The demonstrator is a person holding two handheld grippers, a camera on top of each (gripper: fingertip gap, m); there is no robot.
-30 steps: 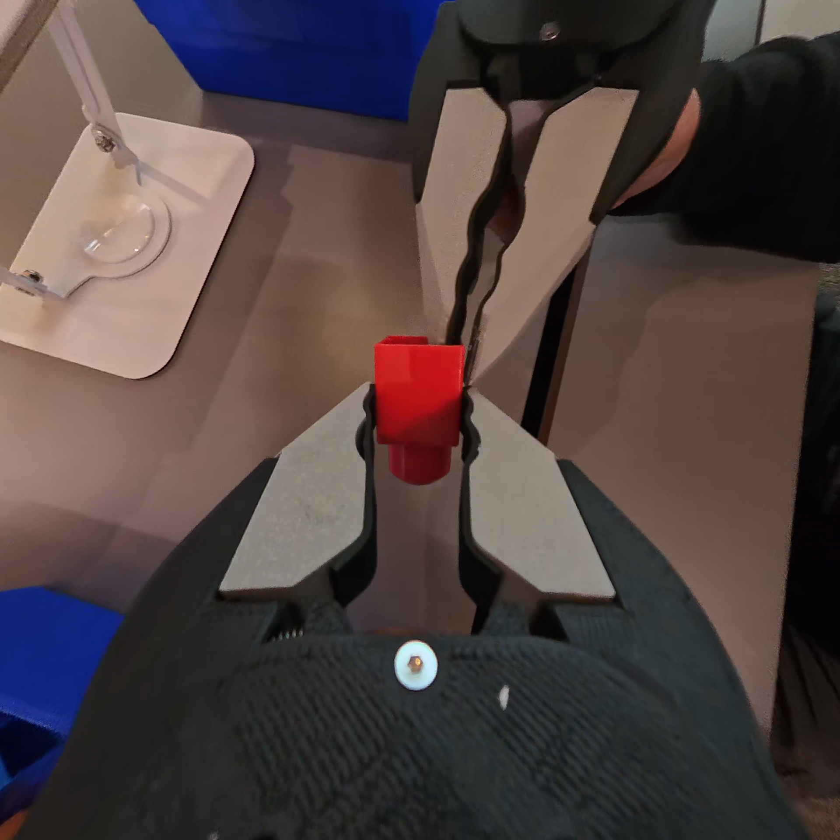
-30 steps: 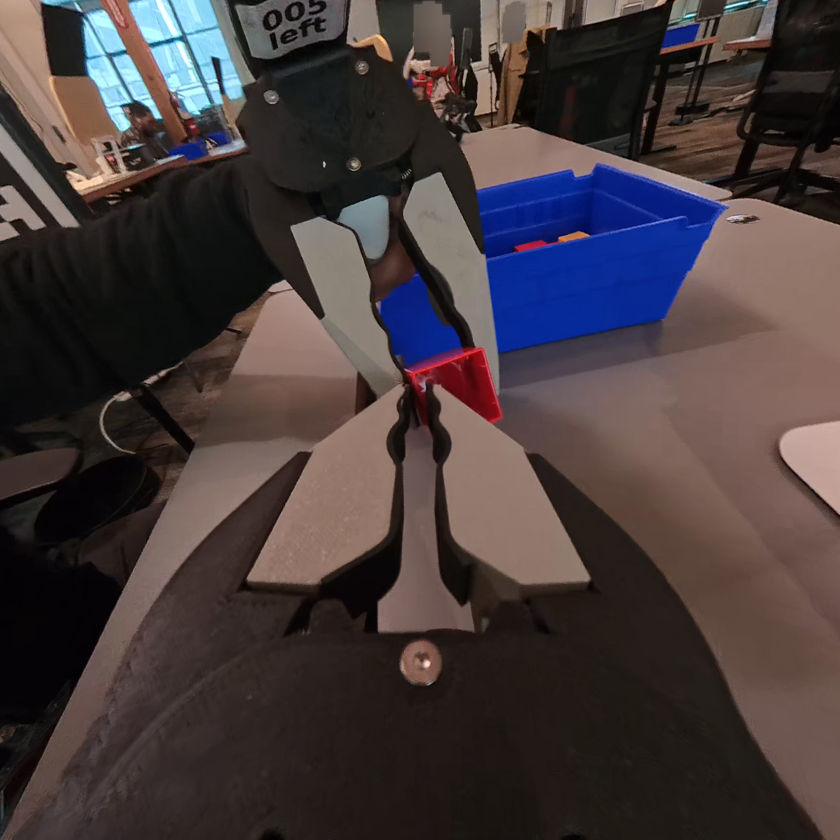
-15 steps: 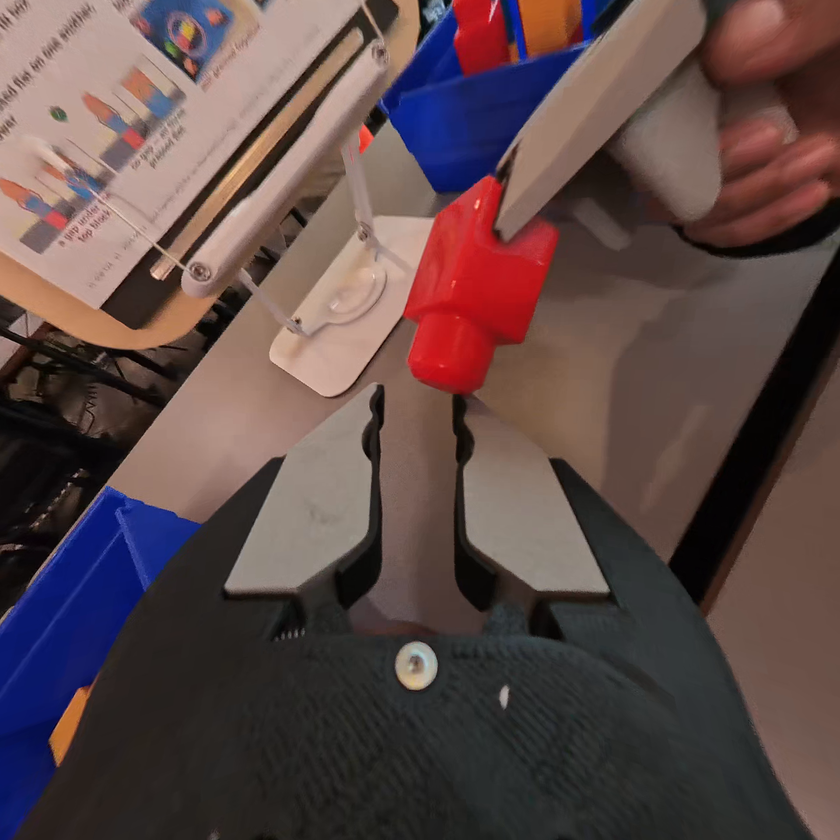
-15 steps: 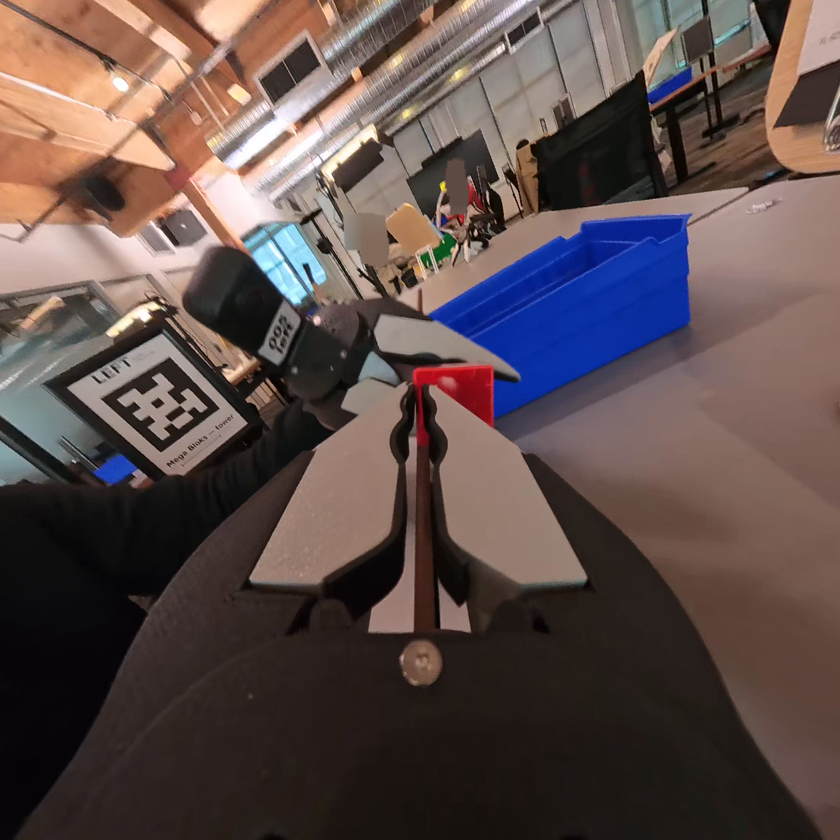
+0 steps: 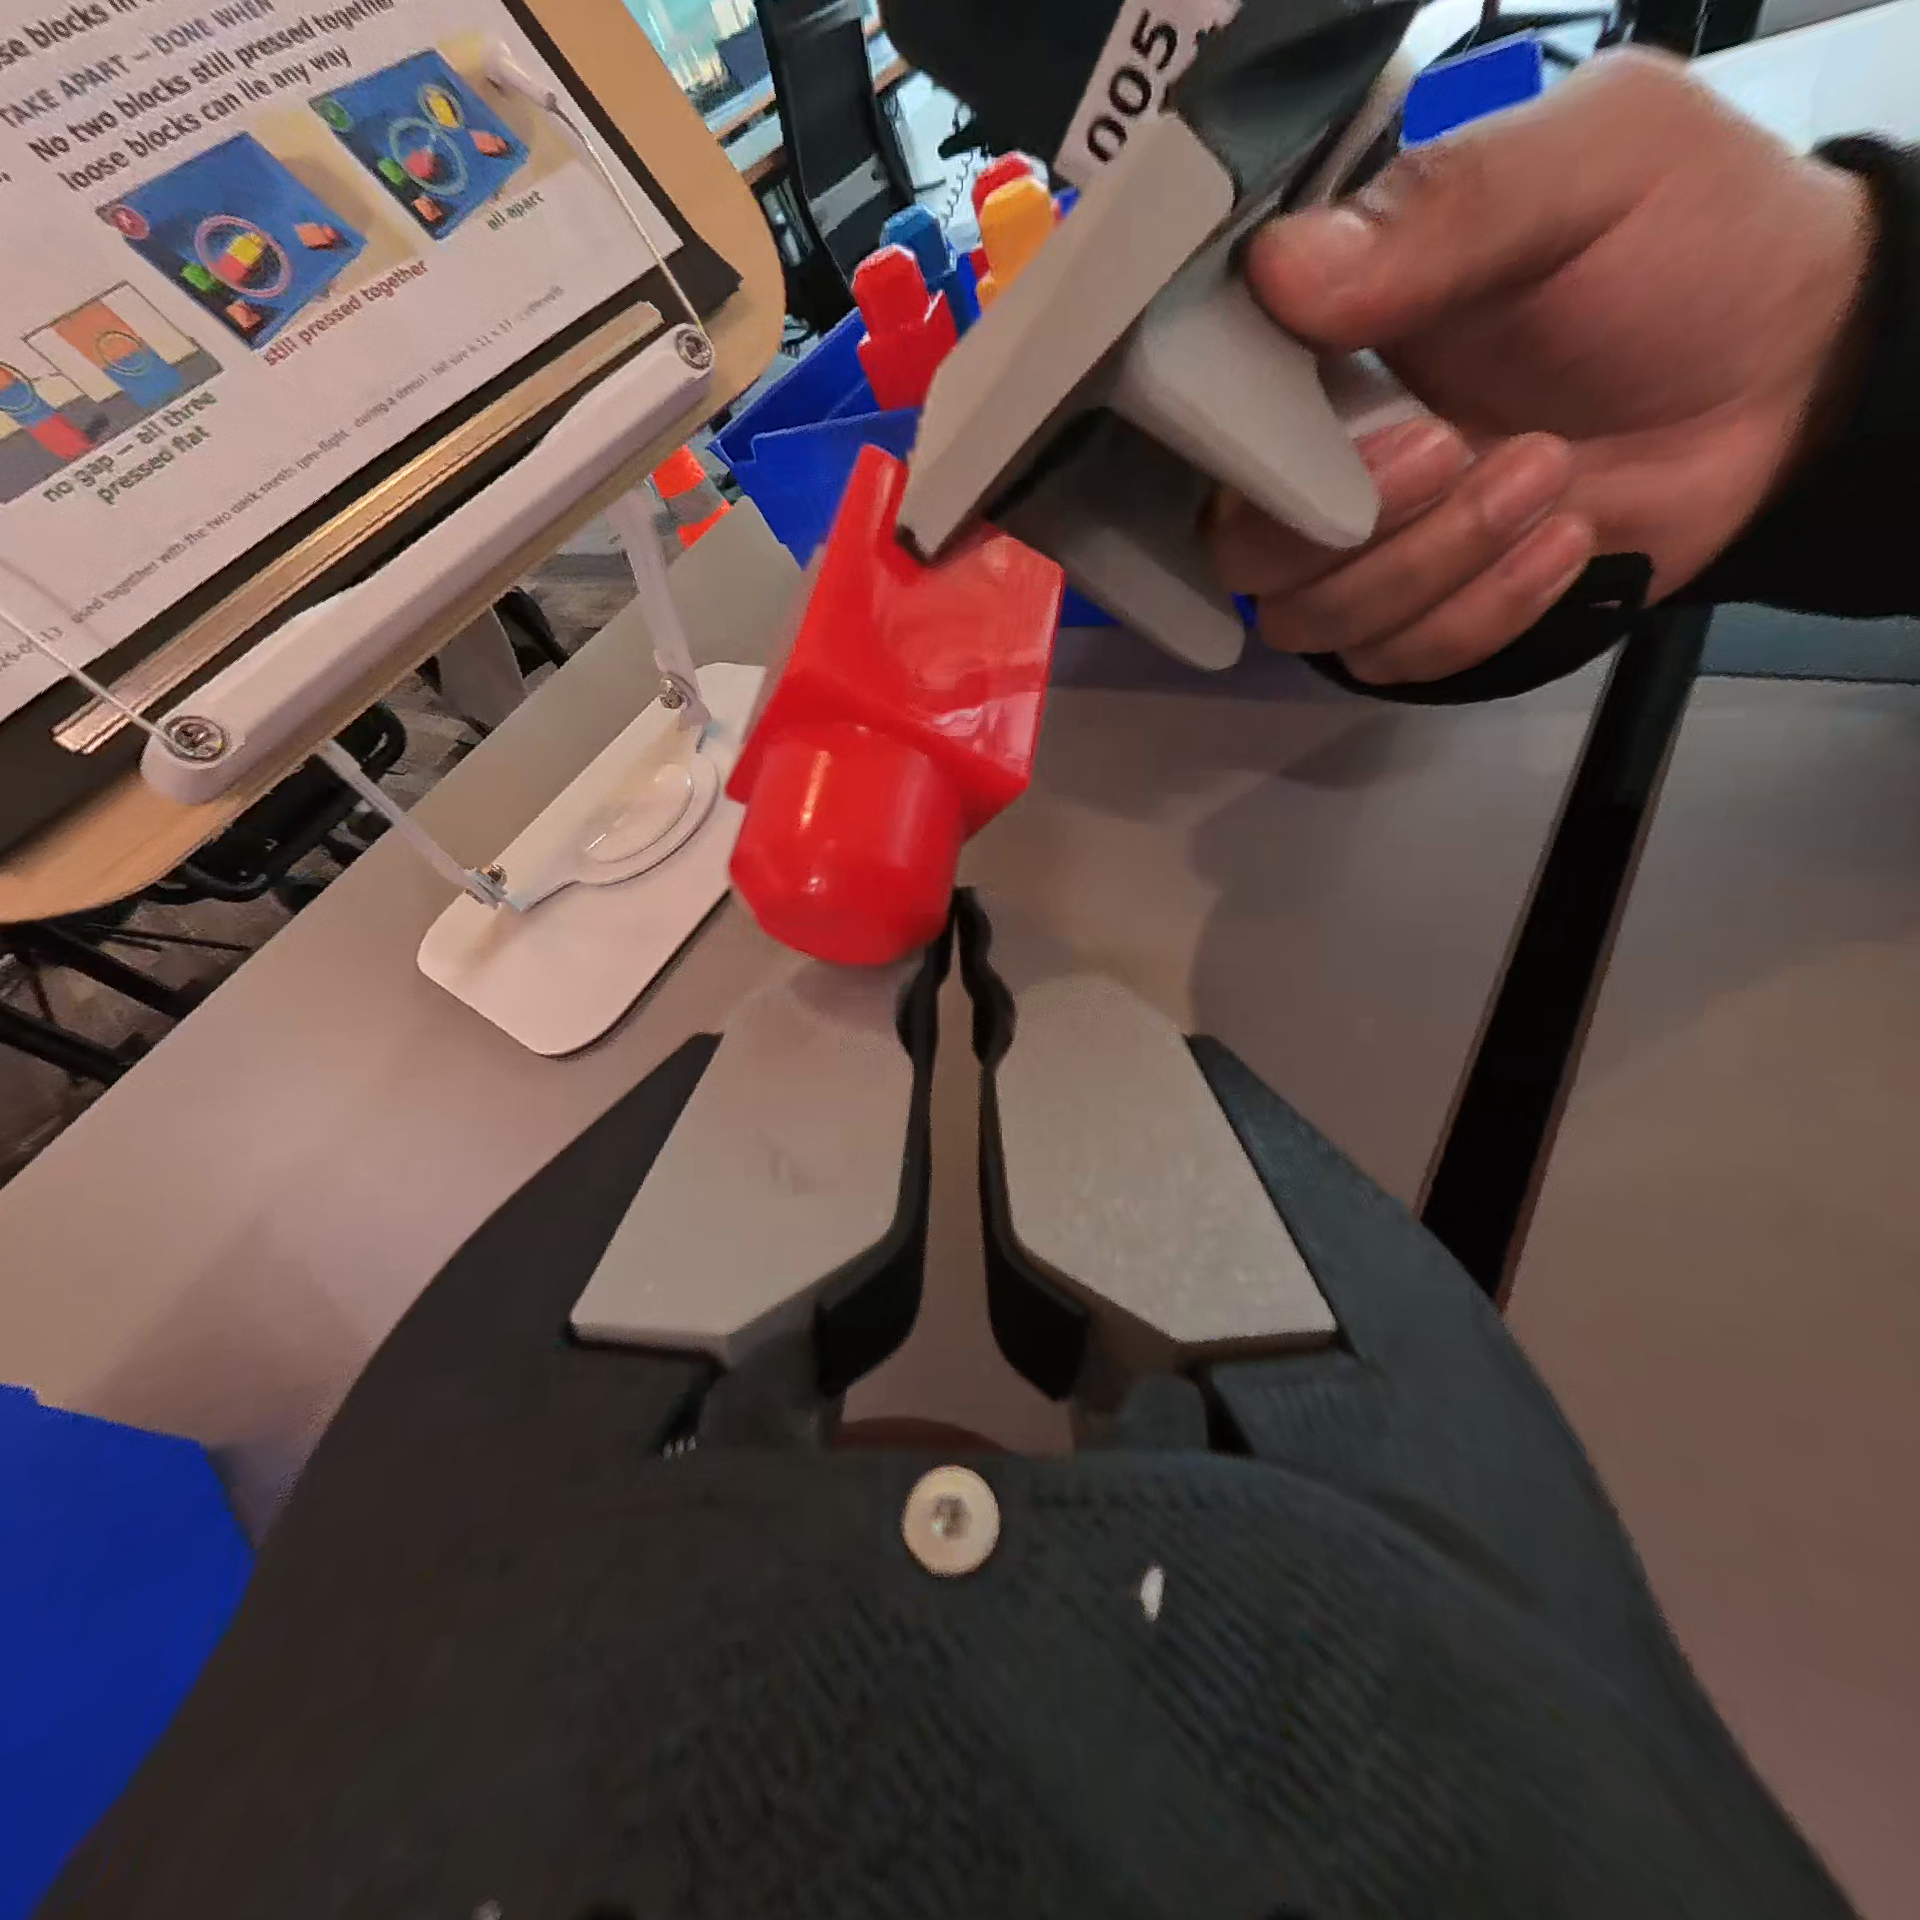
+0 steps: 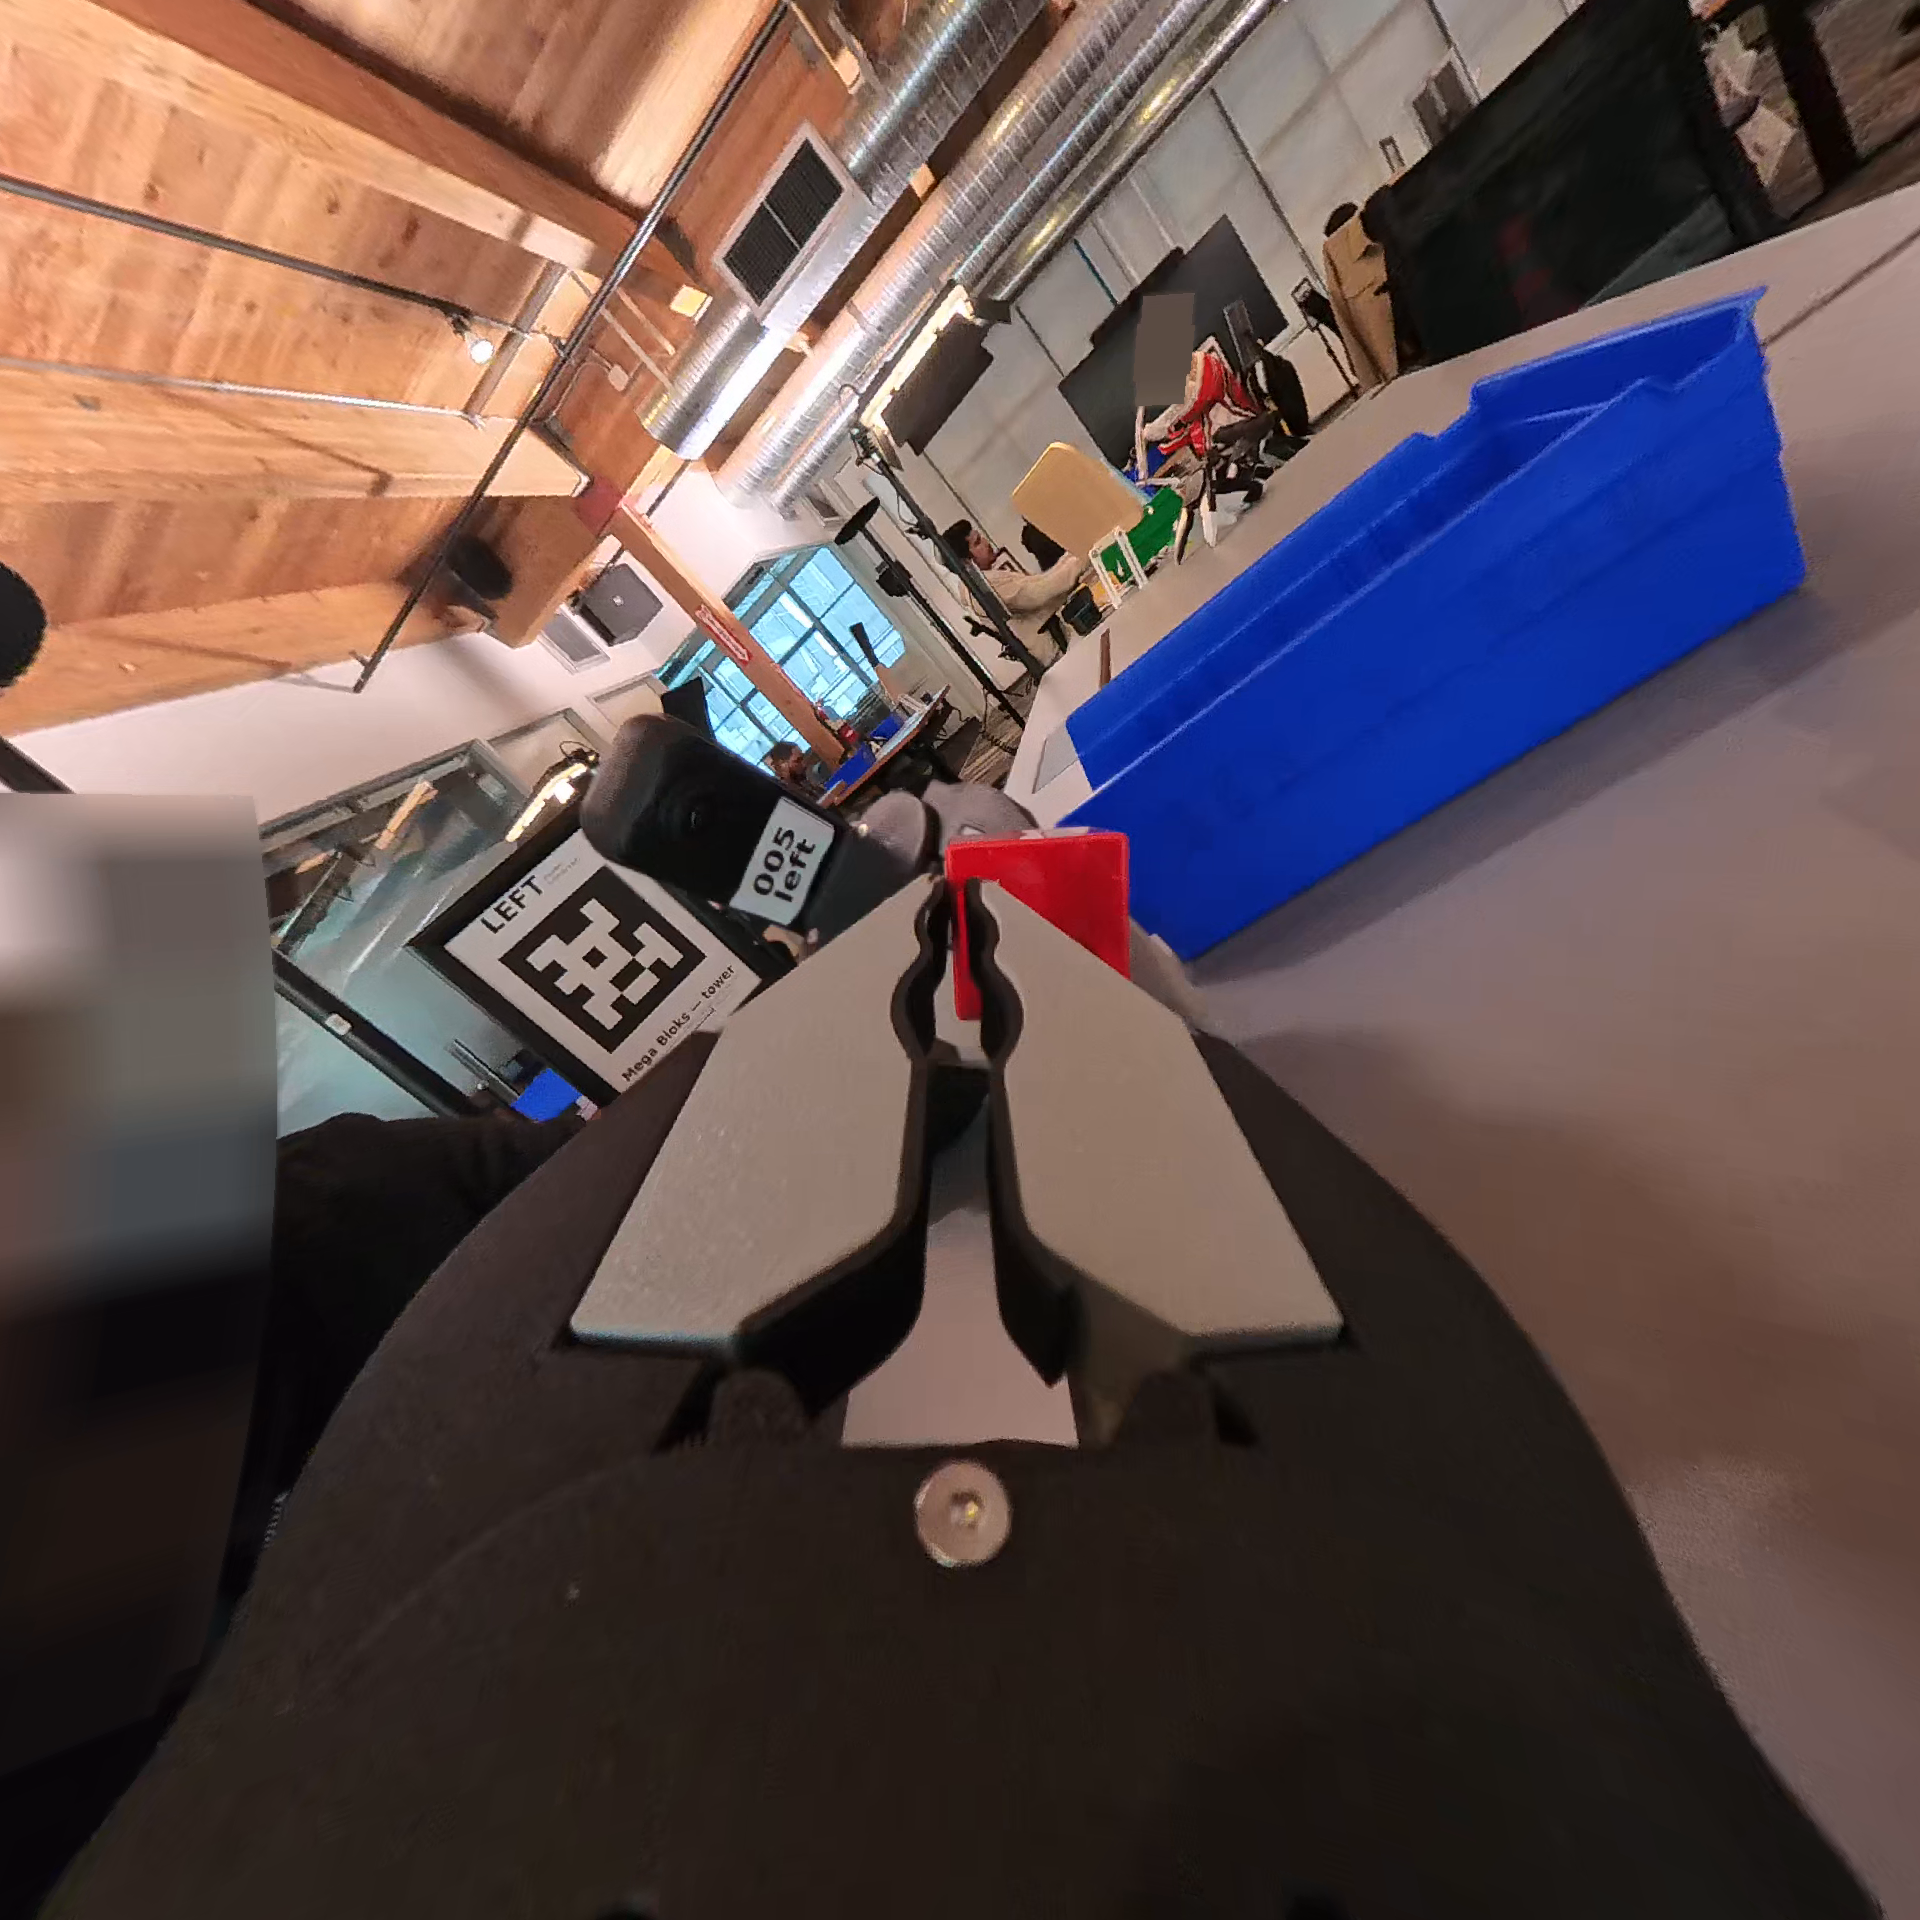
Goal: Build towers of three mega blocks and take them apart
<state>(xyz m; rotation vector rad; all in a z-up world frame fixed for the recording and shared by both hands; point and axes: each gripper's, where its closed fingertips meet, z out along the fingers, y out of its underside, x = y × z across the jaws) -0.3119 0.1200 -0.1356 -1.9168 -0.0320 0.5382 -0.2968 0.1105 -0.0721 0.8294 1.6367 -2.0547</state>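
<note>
Since a moment ago my left tongs (image 5: 951,914) have pinched together, empty. Just beyond their tips the glossy red block (image 5: 904,727) points its round peg at them, clamped by my right tongs (image 6: 961,894).

The right gripper (image 6: 961,914) hid part of the red block (image 6: 1070,894). Behind it, blocks in the blue bin (image 5: 821,457) were cut off by its fingers (image 5: 1049,343).
</note>
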